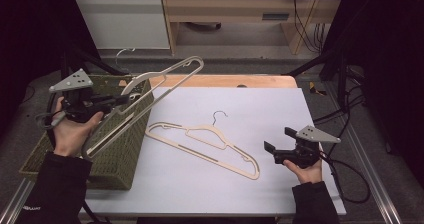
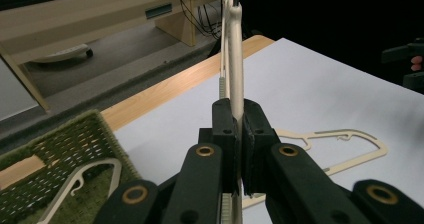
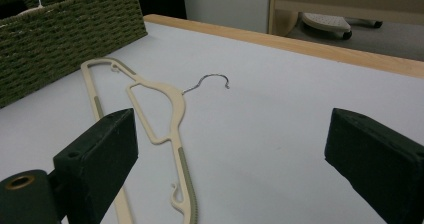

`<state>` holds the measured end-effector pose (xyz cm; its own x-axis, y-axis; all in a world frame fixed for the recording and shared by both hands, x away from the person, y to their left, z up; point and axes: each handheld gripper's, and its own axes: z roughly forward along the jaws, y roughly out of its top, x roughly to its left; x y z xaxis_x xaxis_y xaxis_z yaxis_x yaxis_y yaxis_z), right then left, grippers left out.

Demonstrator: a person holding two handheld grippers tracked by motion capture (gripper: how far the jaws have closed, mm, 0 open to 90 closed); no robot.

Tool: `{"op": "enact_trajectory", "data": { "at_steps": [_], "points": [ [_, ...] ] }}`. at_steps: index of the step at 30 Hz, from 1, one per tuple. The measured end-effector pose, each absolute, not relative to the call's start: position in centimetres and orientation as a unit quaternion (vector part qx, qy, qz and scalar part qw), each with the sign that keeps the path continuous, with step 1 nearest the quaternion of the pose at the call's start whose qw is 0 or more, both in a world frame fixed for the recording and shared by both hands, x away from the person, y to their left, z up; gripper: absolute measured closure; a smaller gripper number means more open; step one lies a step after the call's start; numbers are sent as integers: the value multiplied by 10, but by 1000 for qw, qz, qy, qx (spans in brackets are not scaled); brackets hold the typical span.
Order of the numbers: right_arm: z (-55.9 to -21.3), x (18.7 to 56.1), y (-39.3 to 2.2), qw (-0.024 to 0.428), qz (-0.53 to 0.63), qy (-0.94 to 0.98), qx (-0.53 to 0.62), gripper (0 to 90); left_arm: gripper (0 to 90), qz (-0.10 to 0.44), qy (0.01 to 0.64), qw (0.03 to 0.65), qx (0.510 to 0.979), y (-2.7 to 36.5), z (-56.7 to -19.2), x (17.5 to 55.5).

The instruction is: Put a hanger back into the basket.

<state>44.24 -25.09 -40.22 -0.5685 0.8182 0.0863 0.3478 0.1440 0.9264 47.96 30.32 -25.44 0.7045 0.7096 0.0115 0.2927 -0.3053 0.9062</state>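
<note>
A cream plastic hanger [image 1: 165, 81] hangs tilted in the air over the green woven basket [image 1: 117, 156], and my left gripper [image 1: 123, 100] is shut on its bar. In the left gripper view the black pads [image 2: 223, 121] pinch the hanger [image 2: 235, 59], seen edge-on. A second cream hanger [image 1: 205, 141] with a wire hook lies flat on the white sheet at mid table. My right gripper [image 1: 279, 139] rests to its right, open, nothing between its fingers. In the right gripper view that hanger [image 3: 160, 109] lies ahead of the right gripper [image 3: 235, 149], whose jaws stand wide apart.
The basket [image 2: 75, 134] at the left edge holds another cream hanger [image 2: 92, 176]. The white sheet [image 1: 260, 104] covers the wooden table [image 1: 225, 80]. Cables trail off the right side [image 1: 345, 184]. Wooden furniture stands beyond the far edge.
</note>
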Motion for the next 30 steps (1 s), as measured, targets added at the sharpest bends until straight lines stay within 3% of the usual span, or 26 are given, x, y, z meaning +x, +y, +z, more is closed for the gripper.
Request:
{"op": "enact_trajectory", "data": {
  "at_steps": [17, 30],
  "points": [
    [-404, 444, -248, 224, 508, 724, 408, 69, 864, 226, 382, 462, 767, 391, -277, 493],
    [-406, 445, -248, 223, 506, 726, 409, 69, 864, 219, 404, 446, 768, 430, -301, 501]
  ]
}}
